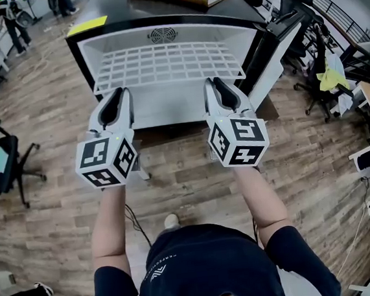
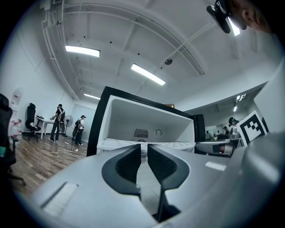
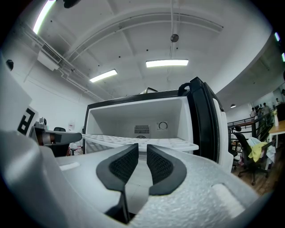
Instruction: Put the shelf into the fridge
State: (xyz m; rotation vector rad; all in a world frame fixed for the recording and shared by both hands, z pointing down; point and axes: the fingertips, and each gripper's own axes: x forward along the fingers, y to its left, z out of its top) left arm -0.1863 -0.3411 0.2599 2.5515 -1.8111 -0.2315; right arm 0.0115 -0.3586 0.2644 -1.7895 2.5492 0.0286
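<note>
Small black-cased fridge with white liner, door swung open on its right side, opening facing the person. All places below are given from the fridge.

White flat grid shelf: inside the fridge, lying level across the upper part of the cavity. Its front lip is at the mouth, and from the head view looks a shade proud of it. Both side edges seem to rest on the liner walls; the supports are not clearly visible.

Left gripper: just outside the mouth, at the left part of the shelf's front lip. Jaws nearly together with a narrow slit between the pads, nothing in it.

Right gripper: same line, at the right part of the lip. Jaws likewise a slit apart and empty. The shelf edge sits just above and beyond the tips.

Step, as judged: the shelf is in and neither gripper grips it, so this is the final seating. Next move calls for an even, level push by both tips on the lip so it slides back square without jamming.
</note>
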